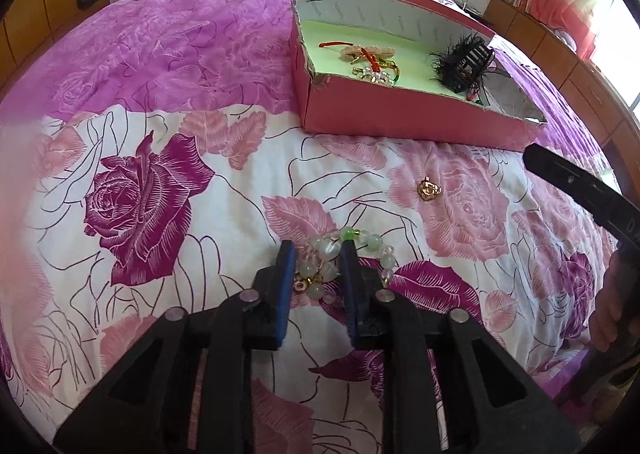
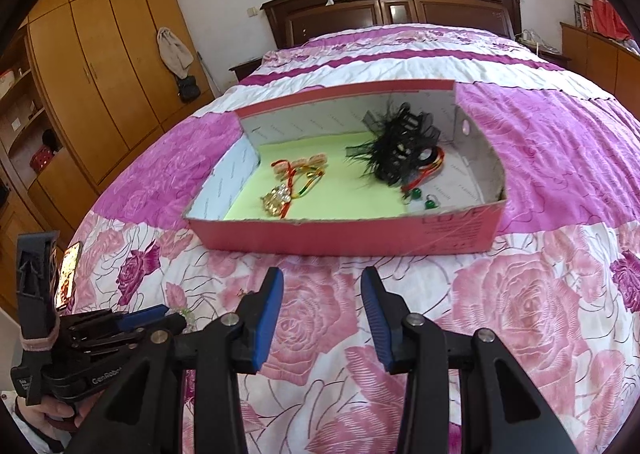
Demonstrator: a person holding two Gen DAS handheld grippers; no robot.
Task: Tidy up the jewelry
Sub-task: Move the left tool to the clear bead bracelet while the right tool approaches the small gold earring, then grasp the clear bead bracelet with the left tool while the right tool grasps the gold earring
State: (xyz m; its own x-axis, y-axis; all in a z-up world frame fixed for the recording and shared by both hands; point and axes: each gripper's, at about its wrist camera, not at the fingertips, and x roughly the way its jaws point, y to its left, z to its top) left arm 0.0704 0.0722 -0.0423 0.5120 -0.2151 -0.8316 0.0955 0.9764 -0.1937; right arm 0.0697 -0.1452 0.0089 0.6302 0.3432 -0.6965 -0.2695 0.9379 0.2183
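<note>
A pale green bead bracelet (image 1: 352,252) lies on the floral bedspread. My left gripper (image 1: 318,250) is open, its blue pads down on either side of part of the bracelet. A small gold rose pendant (image 1: 430,187) lies further ahead on the right. A pink cardboard box (image 1: 400,122) with a light green floor holds a black feathered hair claw (image 1: 464,62) and a tangle of red cord and gold pieces (image 1: 372,62). My right gripper (image 2: 322,278) is open and empty, above the bedspread in front of the box (image 2: 360,234). My left gripper shows in the right wrist view (image 2: 160,314).
The bed's dark wooden headboard (image 2: 396,10) is at the far end. A wooden wardrobe (image 2: 92,66) stands on the left. A low wooden cabinet (image 1: 560,66) runs along the right. A phone (image 2: 68,274) lies at the bed's left edge.
</note>
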